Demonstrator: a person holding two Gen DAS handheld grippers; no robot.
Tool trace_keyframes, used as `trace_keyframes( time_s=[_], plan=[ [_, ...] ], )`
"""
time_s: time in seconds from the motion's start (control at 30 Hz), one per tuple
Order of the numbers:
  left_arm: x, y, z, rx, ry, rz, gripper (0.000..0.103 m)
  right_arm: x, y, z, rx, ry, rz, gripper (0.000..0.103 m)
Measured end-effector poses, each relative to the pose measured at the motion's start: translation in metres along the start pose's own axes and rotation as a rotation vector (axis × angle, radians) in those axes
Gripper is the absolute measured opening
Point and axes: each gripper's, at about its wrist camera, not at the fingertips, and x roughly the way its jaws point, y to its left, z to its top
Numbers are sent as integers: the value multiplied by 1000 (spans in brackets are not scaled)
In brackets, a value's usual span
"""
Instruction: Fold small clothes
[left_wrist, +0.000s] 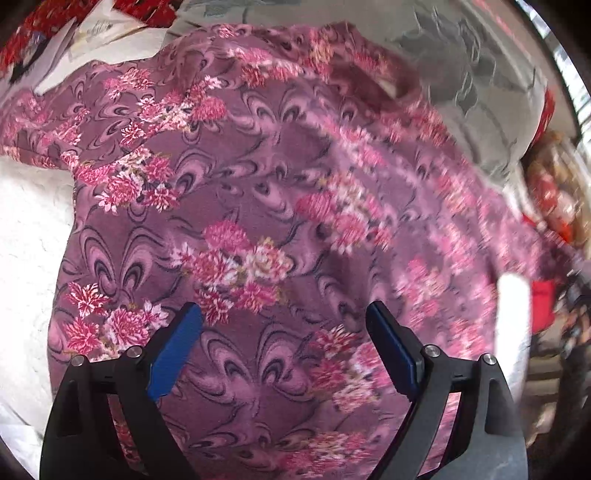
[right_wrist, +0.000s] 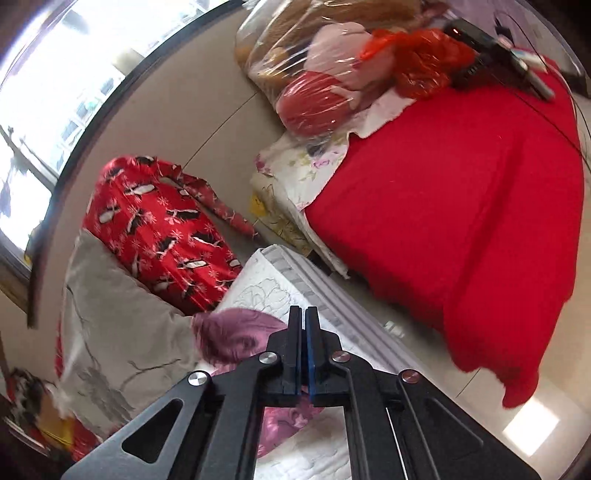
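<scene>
Left gripper (left_wrist: 284, 314): jaws wide apart, blue pads (left_wrist: 176, 350) clear of everything, nothing held, poised over the garment (left_wrist: 258, 192). Garment: mauve cloth with pink flower sprays and swirl print, spread flat across a white quilt (left_wrist: 26, 236), filling most of the left wrist view; right side of it blurred. Grey cushion (left_wrist: 469, 81) beyond its far edge, red patterned cloth (left_wrist: 55, 22) at upper left.

Right gripper (right_wrist: 303, 321): jaws pressed together, pads meeting with no visible gap. Mauve garment (right_wrist: 240, 332) bunched just left of and under the closed fingers; whether an edge of it is pinched between the pads cannot be told. Beneath, white quilt (right_wrist: 266, 288) with stitched pattern. Left of that, grey cushion (right_wrist: 122, 332), then red cloth with black-and-white print (right_wrist: 159, 229). Farther right, a red blanket (right_wrist: 461, 206) over a second bed, with a clear bag (right_wrist: 314, 74) of soft things at its far end.
</scene>
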Motion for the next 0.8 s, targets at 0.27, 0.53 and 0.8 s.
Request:
trace_keyframes(
  time_s=[0.27,0.53,0.8],
  plan=[
    [-1,22,11,-32,40,-58,90,11,-25,-13,212,20,25,9],
    [6,16,12,0,15,-40,90,15,-85,-30,403,2,7,52],
    [5,2,9,66,15,5,90,73,-89,-43,429,31,14,60]
  ],
)
